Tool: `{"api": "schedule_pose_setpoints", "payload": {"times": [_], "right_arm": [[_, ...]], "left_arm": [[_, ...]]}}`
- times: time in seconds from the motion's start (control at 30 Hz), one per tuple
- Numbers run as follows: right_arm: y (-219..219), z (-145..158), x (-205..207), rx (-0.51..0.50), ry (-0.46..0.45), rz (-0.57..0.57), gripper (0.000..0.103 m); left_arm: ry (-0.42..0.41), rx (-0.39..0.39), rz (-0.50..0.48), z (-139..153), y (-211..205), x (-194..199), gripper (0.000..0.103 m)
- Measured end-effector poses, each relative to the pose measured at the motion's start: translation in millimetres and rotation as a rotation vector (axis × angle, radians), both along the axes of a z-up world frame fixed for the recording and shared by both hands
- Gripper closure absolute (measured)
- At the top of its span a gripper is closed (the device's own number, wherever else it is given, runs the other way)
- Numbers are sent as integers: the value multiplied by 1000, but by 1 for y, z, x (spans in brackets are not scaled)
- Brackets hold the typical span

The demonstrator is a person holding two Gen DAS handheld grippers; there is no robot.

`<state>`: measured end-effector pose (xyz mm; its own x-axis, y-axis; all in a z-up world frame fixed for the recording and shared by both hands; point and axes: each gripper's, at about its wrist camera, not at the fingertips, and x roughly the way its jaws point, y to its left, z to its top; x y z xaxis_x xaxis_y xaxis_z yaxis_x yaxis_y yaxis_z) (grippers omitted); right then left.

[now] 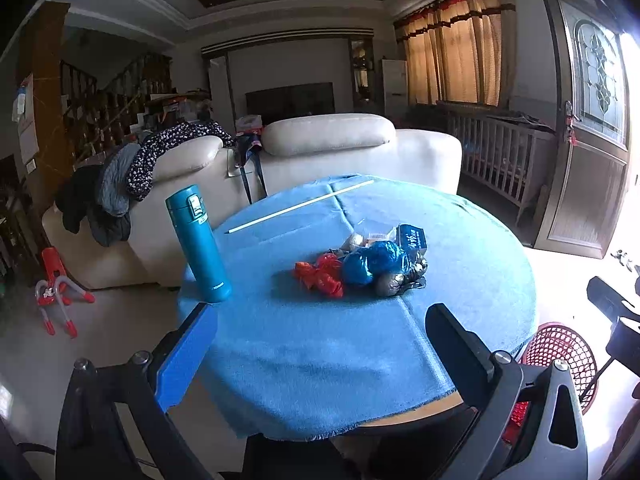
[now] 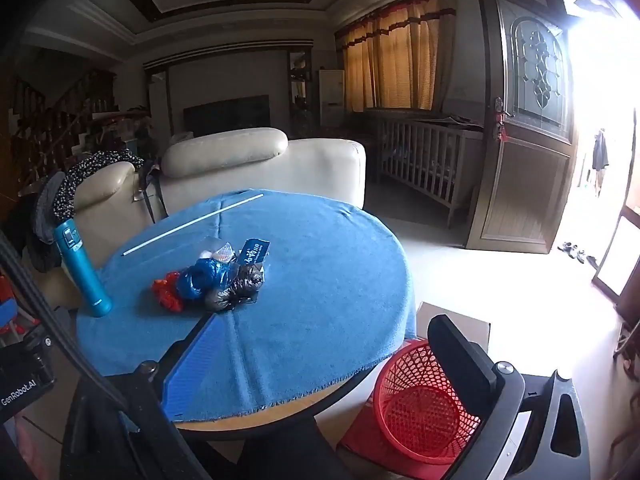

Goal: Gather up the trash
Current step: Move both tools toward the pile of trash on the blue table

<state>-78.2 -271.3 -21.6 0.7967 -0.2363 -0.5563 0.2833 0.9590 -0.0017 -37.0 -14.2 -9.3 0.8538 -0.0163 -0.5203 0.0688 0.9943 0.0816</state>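
A heap of trash (image 1: 362,266) lies mid-table on the blue cloth: red, blue and black crumpled bags, a blue packet and clear wrappers. The right wrist view shows the same heap of trash (image 2: 216,276) left of centre. A red mesh basket (image 2: 420,400) stands on the floor at the table's right side, also seen as the red mesh basket (image 1: 560,354) in the left wrist view. My left gripper (image 1: 320,328) hovers open over the near table edge, short of the heap. My right gripper (image 2: 324,336) is open too, its right finger above the basket. Nothing lies between either pair of fingers.
A teal flask (image 1: 198,244) stands upright near the table's left edge. A long white stick (image 1: 300,206) lies across the far side of the round table (image 1: 400,420). A cream sofa (image 1: 320,148) with clothes sits behind; a crib (image 2: 424,160) and open door are right.
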Motion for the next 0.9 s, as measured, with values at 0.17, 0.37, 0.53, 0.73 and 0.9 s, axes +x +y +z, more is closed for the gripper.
{"api": "schedule_pose_setpoints", "payload": {"times": [0.17, 0.37, 0.53, 0.73, 0.9], "right_arm": [[-4, -4, 2, 6, 11, -7, 0], [-3, -6, 4, 18, 12, -2, 0], [-1, -7, 6, 19, 13, 5, 0], [-8, -3, 0, 40, -32, -3, 0], [-12, 3, -8, 67, -99, -8, 0]], "left_arm": [[10, -6, 17, -4, 4, 2, 0], [10, -15, 51, -4, 12, 5, 0], [-2, -36, 87, 0, 20, 8, 0], [9, -29, 80, -3, 17, 9, 0], [3, -19, 90, -1, 19, 9, 0]]}}
